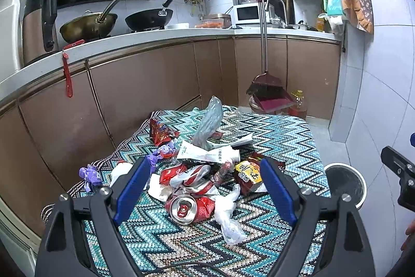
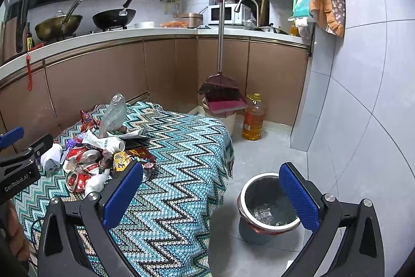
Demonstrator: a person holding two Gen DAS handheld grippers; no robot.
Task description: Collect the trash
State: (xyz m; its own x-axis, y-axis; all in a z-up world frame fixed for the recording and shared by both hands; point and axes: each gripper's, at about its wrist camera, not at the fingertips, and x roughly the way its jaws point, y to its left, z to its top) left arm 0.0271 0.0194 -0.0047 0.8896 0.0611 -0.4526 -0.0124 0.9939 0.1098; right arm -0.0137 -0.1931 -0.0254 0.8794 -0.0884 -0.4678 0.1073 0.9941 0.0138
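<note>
Little is done — the trash pile (image 1: 202,173) beside the bin (image 2: 269,201) is untouched; left gripper (image 1: 205,188) and right gripper (image 2: 211,196) are held apart, empty.

A home kitchen: woks (image 1: 88,24) on the stove at upper left, microwave (image 1: 247,13), tap (image 1: 276,4), brown cabinets (image 1: 142,85).

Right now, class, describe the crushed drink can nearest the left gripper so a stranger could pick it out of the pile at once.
Start at the table under the zigzag cloth and find the trash heap on it. At the heap's near edge lies the crushed red can, beside a crumpled clear plastic wrapper. Unlike the other flattened cans behind it, its round silver top with the pull tab faces the camera.
</note>
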